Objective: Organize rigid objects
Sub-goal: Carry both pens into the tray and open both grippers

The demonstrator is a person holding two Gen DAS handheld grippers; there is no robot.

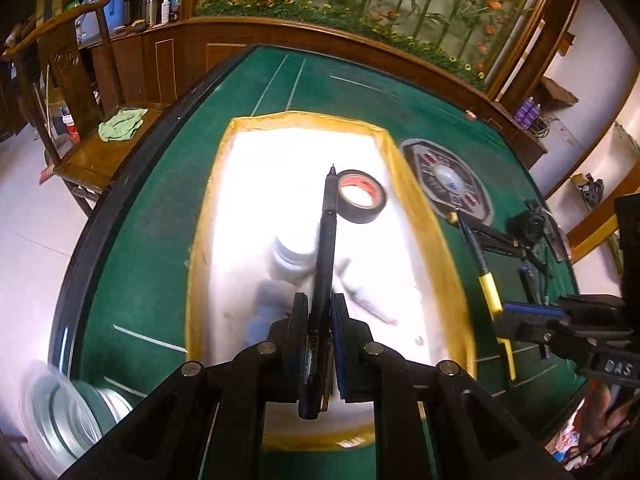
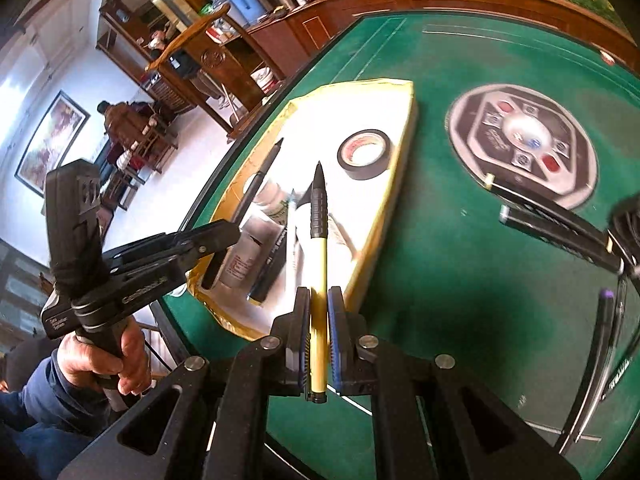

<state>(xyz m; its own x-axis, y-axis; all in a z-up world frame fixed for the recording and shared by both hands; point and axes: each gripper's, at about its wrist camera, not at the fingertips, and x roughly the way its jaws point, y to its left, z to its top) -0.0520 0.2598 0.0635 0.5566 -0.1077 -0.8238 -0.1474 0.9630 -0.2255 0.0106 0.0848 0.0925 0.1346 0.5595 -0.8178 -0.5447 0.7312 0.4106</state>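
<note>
- We pinch a black pen (image 1: 326,240) in the left gripper (image 1: 320,320); its long axis runs forward, over the white tray (image 1: 424,216).
- Our right gripper (image 2: 319,312) pinches a yellow pen (image 2: 319,264), just beside the tray's edge; the left is nearer.

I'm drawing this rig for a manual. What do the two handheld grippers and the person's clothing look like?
Both the left gripper and the right gripper are matte black scissor-style linkages with round silver pivot pins and blue pads on the inner finger faces. Seen from the right wrist camera, the left one has a black handle and white lettering on its body. The person's hand emerges from a dark blue sleeve. No cables are visible.
</note>
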